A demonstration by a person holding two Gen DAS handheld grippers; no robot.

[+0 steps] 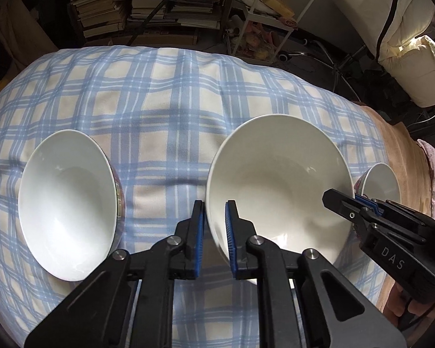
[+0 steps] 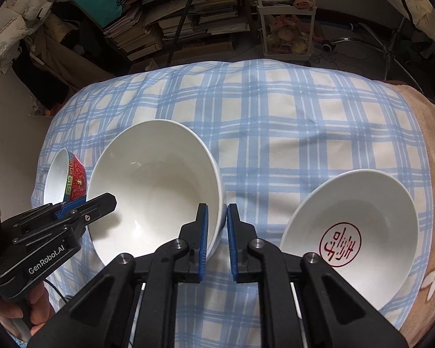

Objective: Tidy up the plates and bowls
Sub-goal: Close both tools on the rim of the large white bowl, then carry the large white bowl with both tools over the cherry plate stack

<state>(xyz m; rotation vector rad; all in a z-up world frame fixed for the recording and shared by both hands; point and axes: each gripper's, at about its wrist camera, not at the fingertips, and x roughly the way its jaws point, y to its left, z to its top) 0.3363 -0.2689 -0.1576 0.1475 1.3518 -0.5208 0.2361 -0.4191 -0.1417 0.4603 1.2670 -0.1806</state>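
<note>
While gripped both sides, large white bowl point(image 1: 278, 185) upright

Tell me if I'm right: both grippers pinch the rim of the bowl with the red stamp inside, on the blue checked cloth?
Not quite. The left gripper and right gripper pinch the rim of the plain bowl in the middle, one on each side. The stamped bowl sits apart, with no jaws on it, on the blue checked cloth. The right wrist view shows it.
</note>
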